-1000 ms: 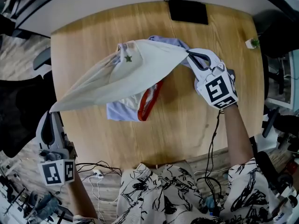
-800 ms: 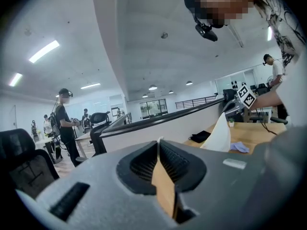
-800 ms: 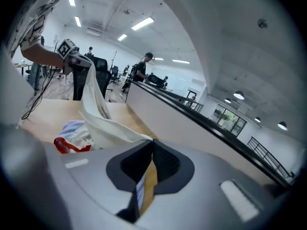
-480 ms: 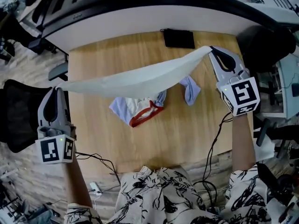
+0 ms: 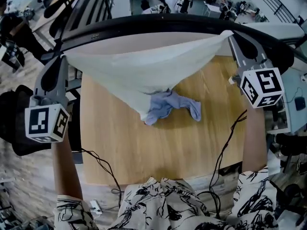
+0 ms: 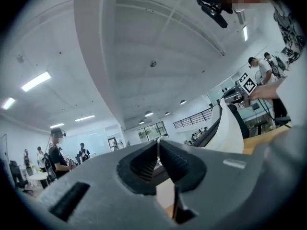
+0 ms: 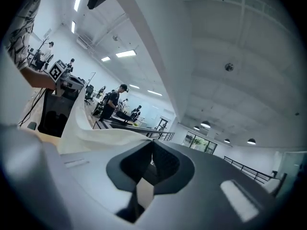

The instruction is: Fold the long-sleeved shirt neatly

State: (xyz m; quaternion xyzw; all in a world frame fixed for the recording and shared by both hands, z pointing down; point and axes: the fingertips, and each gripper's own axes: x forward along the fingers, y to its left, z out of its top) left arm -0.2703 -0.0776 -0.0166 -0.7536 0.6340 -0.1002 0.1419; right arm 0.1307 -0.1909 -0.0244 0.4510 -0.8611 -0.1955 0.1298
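L gripper (image 5: 63, 57) & R gripper (image 5: 230, 33) both clamped on top edge of cream shirt (image 5: 144, 75), which hangs betw. them above table (image 5: 120, 147). Fabric looks light, limp, sags mid-span. Best gripped at corners/seams, pulled taut.

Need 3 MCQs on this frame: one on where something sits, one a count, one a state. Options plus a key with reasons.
1. Where does the light blue garment lie?
A) on the wooden table, below the held cloth
B) in a gripper's jaws
C) on the floor

2. How many grippers clamp the cream shirt?
A) none
B) one
C) two

3. What state is the cream shirt in?
A) folded flat on the table
B) held up by two corners, sagging in the middle
C) balled up

Key:
1 A, it lies crumpled on the tabletop under the shirt's lowest point.
2 C, the left gripper and the right gripper each have their jaws shut on an edge of it.
3 B, it hangs spread between both grippers above the table.
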